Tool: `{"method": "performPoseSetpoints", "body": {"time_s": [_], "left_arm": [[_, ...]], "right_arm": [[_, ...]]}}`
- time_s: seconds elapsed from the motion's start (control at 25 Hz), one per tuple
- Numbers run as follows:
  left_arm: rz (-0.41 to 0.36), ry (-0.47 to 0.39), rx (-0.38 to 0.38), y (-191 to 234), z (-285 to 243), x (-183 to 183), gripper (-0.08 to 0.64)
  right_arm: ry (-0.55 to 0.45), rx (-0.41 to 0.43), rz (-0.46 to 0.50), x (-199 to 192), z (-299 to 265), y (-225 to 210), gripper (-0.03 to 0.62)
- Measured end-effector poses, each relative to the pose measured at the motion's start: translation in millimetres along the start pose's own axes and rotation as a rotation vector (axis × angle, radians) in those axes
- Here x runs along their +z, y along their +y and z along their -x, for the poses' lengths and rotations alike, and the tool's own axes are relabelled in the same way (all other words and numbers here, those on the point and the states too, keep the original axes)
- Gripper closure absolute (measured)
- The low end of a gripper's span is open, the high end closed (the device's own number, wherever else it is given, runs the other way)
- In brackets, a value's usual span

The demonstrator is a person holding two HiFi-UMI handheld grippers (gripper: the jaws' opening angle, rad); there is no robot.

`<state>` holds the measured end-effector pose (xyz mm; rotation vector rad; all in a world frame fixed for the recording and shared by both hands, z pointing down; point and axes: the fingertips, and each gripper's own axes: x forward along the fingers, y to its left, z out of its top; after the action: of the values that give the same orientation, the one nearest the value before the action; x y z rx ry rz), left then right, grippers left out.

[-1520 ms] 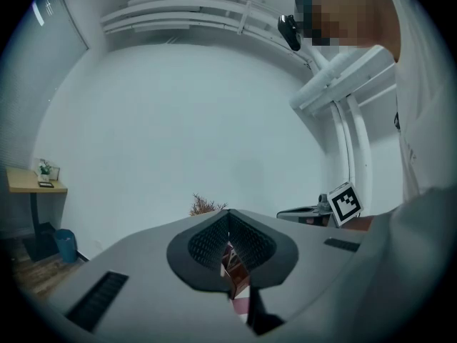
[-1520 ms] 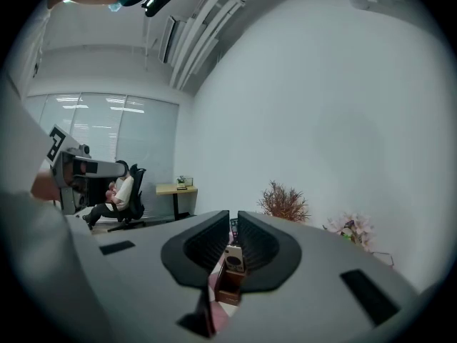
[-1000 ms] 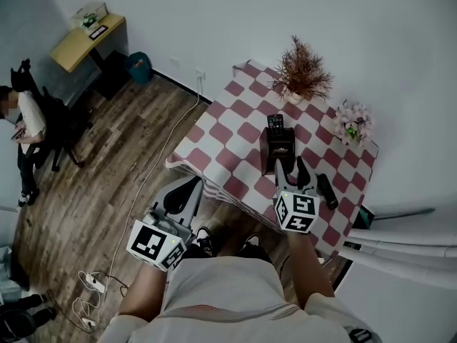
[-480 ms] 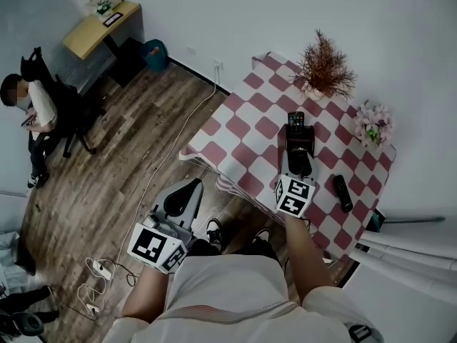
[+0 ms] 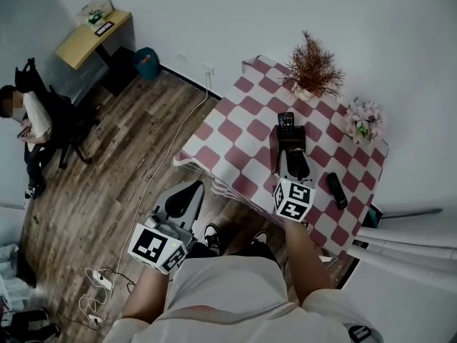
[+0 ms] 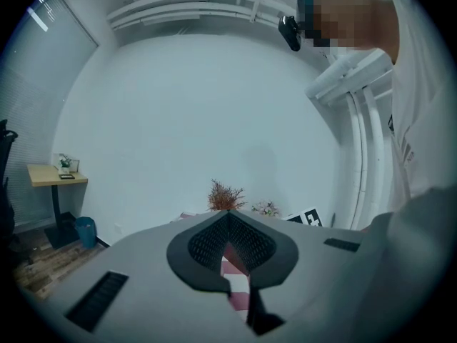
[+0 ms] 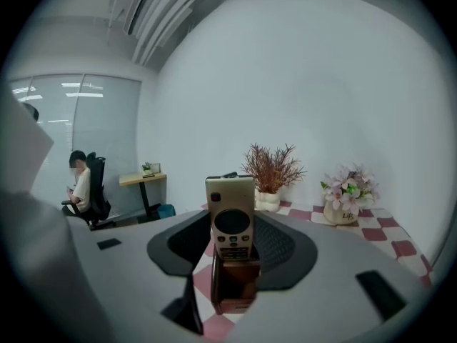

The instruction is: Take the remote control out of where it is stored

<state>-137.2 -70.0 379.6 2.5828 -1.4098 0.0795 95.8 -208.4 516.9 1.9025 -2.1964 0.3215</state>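
Note:
A beige remote control [image 7: 230,216] stands upright in a brown holder [image 7: 235,286] on the checkered table [image 5: 235,123]. My right gripper [image 7: 232,224] reaches around it, one jaw on each side. The jaws are closing and their pads [image 7: 187,241] lie close to the remote's edges without clearly pressing. In the head view the right gripper [image 5: 291,157] covers the holder [image 5: 275,147], and a black remote [image 5: 285,120] sticks out of the holder's far side. My left gripper [image 5: 182,199] hangs off the table's near side, its jaws shut on nothing [image 6: 228,216].
Another black remote [image 5: 335,189] lies flat on the table to the right of the holder. A dried plant in a white pot [image 5: 312,70] and a vase of flowers [image 5: 360,123] stand along the wall. A person sits on a chair [image 5: 32,131] at the far left.
My right gripper has moved forward from the table's near edge to the holder, and now straddles the remote. The left gripper has stayed where it was.

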Motion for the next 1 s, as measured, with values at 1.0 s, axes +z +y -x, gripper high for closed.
{"method": "performPoseSetpoints", "body": {"time_s": [1.0], "left_arm": [[0.028, -0.051, -0.196, -77, -60, 7, 0.551]], "right_arm": [[0.112, 0.084, 0.102, 39, 128, -125, 0.407]]}}
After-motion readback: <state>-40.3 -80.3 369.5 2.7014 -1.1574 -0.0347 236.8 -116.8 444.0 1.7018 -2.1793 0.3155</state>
